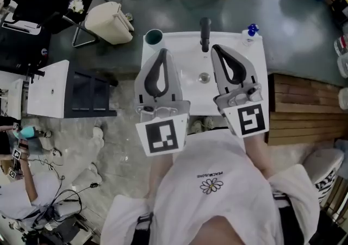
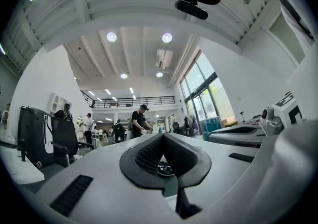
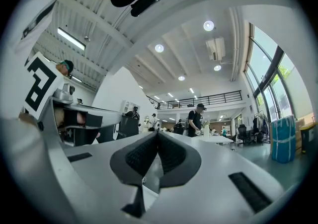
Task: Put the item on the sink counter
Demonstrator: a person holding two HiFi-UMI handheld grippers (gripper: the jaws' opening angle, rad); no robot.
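Overhead, a white sink counter (image 1: 182, 43) is seen from steeply above, with a black faucet (image 1: 205, 33) at its far edge and a round drain (image 1: 204, 77) in the basin. A teal cup (image 1: 154, 36) is stood upright on the far left corner of the counter, and a small bottle with a blue cap (image 1: 250, 32) is stood on the far right corner. Neither is gripped.

The left gripper (image 1: 162, 51) is held over the left side of the sink, its tips pointed toward the cup but clear of it. In the left gripper view its jaws (image 2: 163, 134) are pressed together at the tips, and nothing is pinched between the ribbed pads.

The right gripper (image 1: 215, 48) is held over the right side, just right of the faucet. Its jaws (image 3: 158, 132) are likewise pressed together on nothing.

Both gripper views are filled by a bright hall with round ceiling lights, where a person in a dark cap (image 2: 139, 121) is seen standing far off.

A cream bin (image 1: 110, 21) is set on the floor far left of the sink, and wooden decking (image 1: 304, 108) is laid to its right.
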